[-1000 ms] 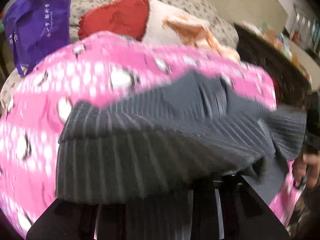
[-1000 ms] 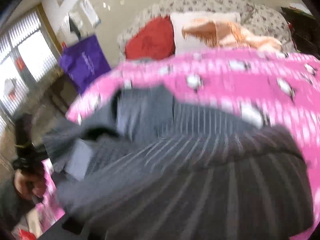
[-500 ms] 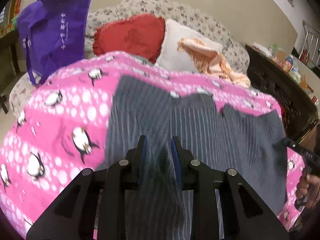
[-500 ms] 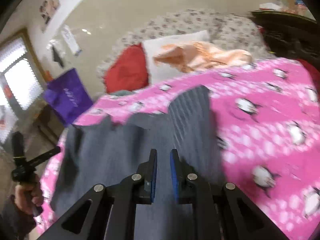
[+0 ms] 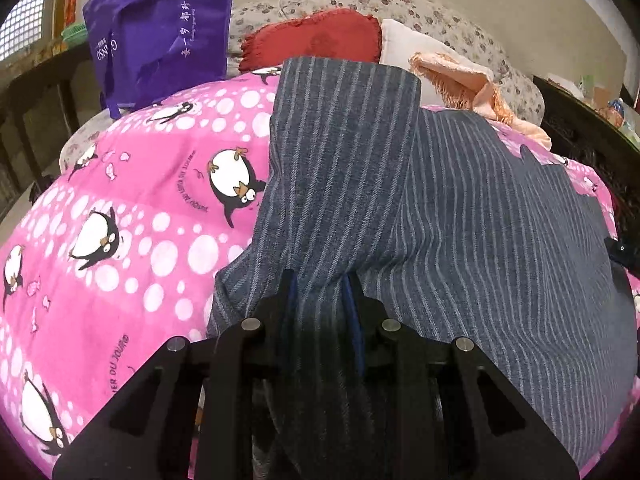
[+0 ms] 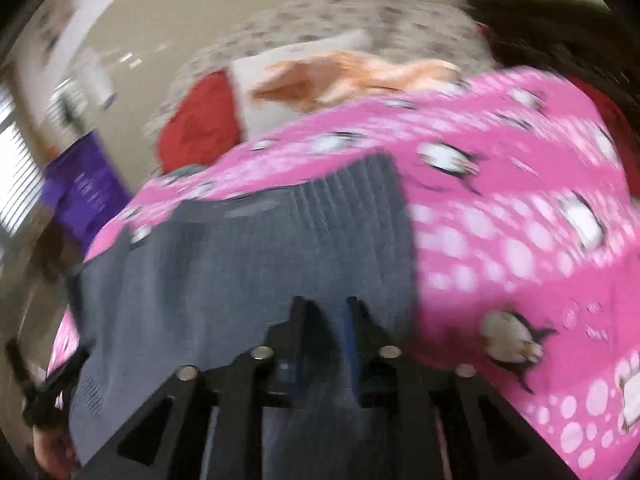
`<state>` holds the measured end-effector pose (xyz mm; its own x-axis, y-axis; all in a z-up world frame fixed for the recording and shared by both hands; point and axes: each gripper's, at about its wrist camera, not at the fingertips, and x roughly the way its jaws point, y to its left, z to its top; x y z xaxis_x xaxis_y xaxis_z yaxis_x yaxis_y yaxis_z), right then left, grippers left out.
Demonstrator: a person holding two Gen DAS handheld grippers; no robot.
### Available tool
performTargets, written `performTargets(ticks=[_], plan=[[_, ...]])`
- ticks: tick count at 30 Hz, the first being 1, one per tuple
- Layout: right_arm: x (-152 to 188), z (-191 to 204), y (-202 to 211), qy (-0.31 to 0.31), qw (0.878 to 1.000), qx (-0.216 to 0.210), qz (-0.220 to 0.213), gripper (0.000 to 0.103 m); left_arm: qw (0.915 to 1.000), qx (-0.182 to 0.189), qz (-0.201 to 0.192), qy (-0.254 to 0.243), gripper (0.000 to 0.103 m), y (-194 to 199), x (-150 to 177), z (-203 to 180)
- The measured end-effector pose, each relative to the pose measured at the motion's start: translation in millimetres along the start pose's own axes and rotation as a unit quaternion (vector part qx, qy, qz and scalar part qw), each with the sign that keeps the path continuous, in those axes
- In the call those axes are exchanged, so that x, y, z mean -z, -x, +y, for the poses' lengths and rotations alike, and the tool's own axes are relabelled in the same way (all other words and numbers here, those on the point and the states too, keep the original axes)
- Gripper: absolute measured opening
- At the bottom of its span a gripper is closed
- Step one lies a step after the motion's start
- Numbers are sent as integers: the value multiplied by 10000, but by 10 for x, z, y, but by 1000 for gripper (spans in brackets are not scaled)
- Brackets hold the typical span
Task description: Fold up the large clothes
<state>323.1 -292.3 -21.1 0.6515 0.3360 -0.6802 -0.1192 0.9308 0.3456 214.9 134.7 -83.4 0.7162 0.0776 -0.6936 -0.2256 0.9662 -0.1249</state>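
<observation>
A grey pinstriped garment (image 5: 460, 216) lies spread on a pink penguin-print blanket (image 5: 132, 216). One long part of it runs from my left gripper toward the cushions. My left gripper (image 5: 320, 292) is shut on the near edge of this cloth, which bunches between the jaws. In the blurred right wrist view the same garment (image 6: 256, 256) lies flat on the blanket (image 6: 520, 240). My right gripper (image 6: 324, 312) has cloth between its jaws, which stand a little apart. The left gripper shows at that view's lower left (image 6: 44, 384).
A red cushion (image 5: 316, 40), a white pillow with an orange fringed cloth (image 5: 460, 76) and a floral sofa back (image 5: 400, 8) lie beyond the blanket. A purple bag (image 5: 160, 28) hangs at the left. Dark furniture (image 5: 584, 128) stands at the right.
The garment was lifted and bunched a second ago; it now lies spread on the blanket. Both grippers have come down low to the near edge. The right view is in fast motion.
</observation>
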Motion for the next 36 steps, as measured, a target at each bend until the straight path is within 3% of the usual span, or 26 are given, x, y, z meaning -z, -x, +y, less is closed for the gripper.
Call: performTargets(ticks=[3, 5, 7, 10, 14, 17, 21, 23, 24, 25, 26, 27, 29, 32, 34, 36], plan=[[-28, -67, 47, -100, 9997, 207, 107, 19, 10000, 21, 20, -1, 24, 0, -4, -14], [-35, 127, 233, 428, 9983, 401, -50, 19, 9999, 108, 57, 61, 24, 31, -8, 0], [24, 312, 432, 772, 9965, 214, -219, 19, 9998, 94, 114, 92, 24, 123, -56, -25], [328, 644, 672, 1519, 9880, -241, -112, 20, 9994, 278, -182, -20, 24, 488, -49, -123], [777, 690, 681, 1996, 9796, -199, 154, 23, 9972, 681, -91, -302, 24, 692, 189, -304], [953, 356, 399, 1388, 9869, -94, 819, 23, 9948, 625, 470, -654, 24, 398, 440, -357], [899, 323, 706, 1198, 9908, -21, 624, 23, 9942, 793, 628, -363, 24, 509, 324, -296], [927, 307, 937, 1109, 9923, -203, 510, 25, 9941, 883, 597, -190, 24, 662, 291, -219], [957, 268, 1073, 999, 9934, -352, 449, 30, 9940, 915, 584, -105, 27, 790, 308, -172], [1003, 207, 1217, 855, 9944, -500, 377, 45, 9938, 967, 547, -53, 37, 893, 346, -142], [1061, 145, 1322, 719, 9953, -572, 298, 52, 9934, 1019, 522, 10, 45, 1022, 422, -100], [1132, 84, 1418, 577, 9963, -604, 206, 62, 9935, 1015, 520, 44, 60, 1113, 493, -66], [1332, -87, 1558, 185, 9974, -685, 144, 64, 9928, 1057, 563, 86, 64, 1247, 629, -11], [1585, -363, 1484, -795, 9862, -1383, 440, 64, 9855, 1349, 971, 338, 64, 1247, 907, 55], [1742, -534, 1205, -1661, 9631, -1952, 826, 64, 9800, 1416, 1292, 533, 64, 1113, 1047, 65], [1821, -638, 947, -2285, 9424, -2260, 924, 65, 9787, 1474, 1205, 775, 66, 1066, 1087, 87]])
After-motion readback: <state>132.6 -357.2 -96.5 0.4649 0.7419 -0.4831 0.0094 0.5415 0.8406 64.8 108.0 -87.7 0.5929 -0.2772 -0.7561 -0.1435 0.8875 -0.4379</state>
